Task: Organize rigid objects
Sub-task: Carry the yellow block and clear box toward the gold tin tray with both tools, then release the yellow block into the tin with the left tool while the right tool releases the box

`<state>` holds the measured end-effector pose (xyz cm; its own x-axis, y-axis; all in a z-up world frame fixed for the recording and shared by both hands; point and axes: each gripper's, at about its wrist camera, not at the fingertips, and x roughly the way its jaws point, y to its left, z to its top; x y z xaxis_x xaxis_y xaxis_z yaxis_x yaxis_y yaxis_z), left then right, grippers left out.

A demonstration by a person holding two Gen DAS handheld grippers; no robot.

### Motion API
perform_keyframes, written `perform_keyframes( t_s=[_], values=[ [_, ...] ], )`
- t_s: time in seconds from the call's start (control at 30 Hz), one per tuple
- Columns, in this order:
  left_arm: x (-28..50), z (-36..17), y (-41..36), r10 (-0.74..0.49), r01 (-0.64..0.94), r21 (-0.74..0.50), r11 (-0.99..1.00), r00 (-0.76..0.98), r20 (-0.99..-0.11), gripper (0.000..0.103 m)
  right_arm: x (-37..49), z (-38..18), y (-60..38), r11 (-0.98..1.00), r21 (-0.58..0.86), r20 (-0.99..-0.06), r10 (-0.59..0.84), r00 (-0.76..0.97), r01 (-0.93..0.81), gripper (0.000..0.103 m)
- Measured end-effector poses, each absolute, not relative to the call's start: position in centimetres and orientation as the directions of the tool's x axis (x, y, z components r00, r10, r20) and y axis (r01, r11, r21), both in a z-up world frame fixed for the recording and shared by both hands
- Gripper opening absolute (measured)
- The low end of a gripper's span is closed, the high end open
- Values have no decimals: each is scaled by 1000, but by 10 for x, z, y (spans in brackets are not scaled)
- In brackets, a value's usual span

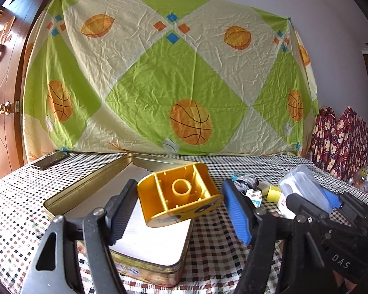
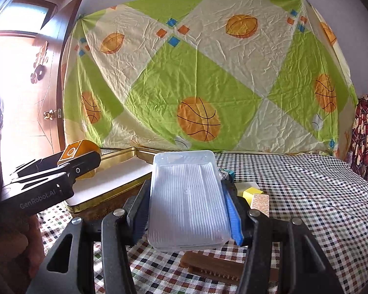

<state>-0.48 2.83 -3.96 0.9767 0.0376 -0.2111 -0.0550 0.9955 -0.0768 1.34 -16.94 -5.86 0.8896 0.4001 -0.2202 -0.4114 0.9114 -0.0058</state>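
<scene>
My left gripper (image 1: 177,204) stands open around a yellow plastic block (image 1: 179,194), hollow side toward the camera; the fingers do not touch it, and the block rests tilted on the rim of the open gold tin (image 1: 85,183). The tin has a white lining. My right gripper (image 2: 187,210) is shut on a clear ribbed plastic box (image 2: 186,201), held above the checked cloth. From the right wrist view the left gripper (image 2: 68,164) and yellow block (image 2: 79,149) show at the left over the tin (image 2: 105,203). The clear box in the right gripper also shows in the left wrist view (image 1: 304,186).
Small items lie on the checked tablecloth (image 2: 306,196): a yellow cube (image 2: 251,192), a tan block (image 2: 260,203), a brown comb-like piece (image 2: 208,267), a white toy piece (image 1: 255,194). A phone (image 1: 51,159) lies at the far left. A patterned sheet (image 1: 171,73) hangs behind.
</scene>
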Motion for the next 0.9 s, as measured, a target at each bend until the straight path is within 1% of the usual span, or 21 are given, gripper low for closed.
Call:
perform_keyframes(
  t_s=[0.9],
  values=[
    [0,-41,67,101,-129,-99,987,963,-250,70,8,-59,-130,876,-40,-237,459,856,-481,56]
  ],
)
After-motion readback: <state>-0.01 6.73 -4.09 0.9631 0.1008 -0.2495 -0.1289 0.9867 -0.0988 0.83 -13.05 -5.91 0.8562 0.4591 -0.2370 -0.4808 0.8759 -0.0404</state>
